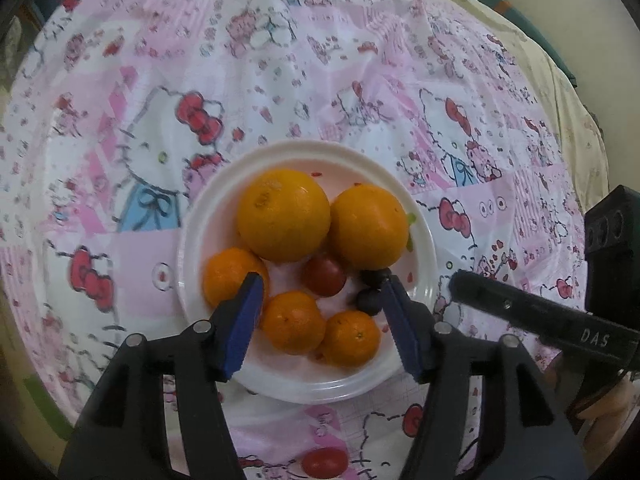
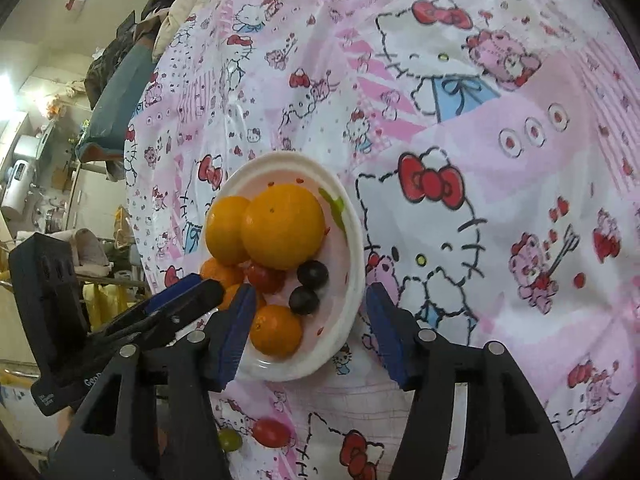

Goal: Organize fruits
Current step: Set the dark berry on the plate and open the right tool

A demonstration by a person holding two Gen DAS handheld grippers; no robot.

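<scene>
A white plate [image 1: 420,240] holds two big oranges [image 1: 284,214], three small mandarins [image 1: 294,322], a cherry tomato [image 1: 324,276] and two dark grapes [image 1: 368,302]. My left gripper [image 1: 322,294] is open and empty, hovering over the plate's near side. The plate [image 2: 352,240] also shows in the right wrist view, where my right gripper [image 2: 308,306] is open and empty above its near edge. A loose cherry tomato [image 1: 324,462] lies on the cloth in front of the plate; in the right wrist view it [image 2: 271,433] lies beside a green grape [image 2: 229,439].
A pink Hello Kitty tablecloth [image 1: 160,80] covers the table. The right gripper's black finger [image 1: 520,312] reaches in beside the plate. The table's left edge [image 2: 136,160] drops off to room clutter beyond.
</scene>
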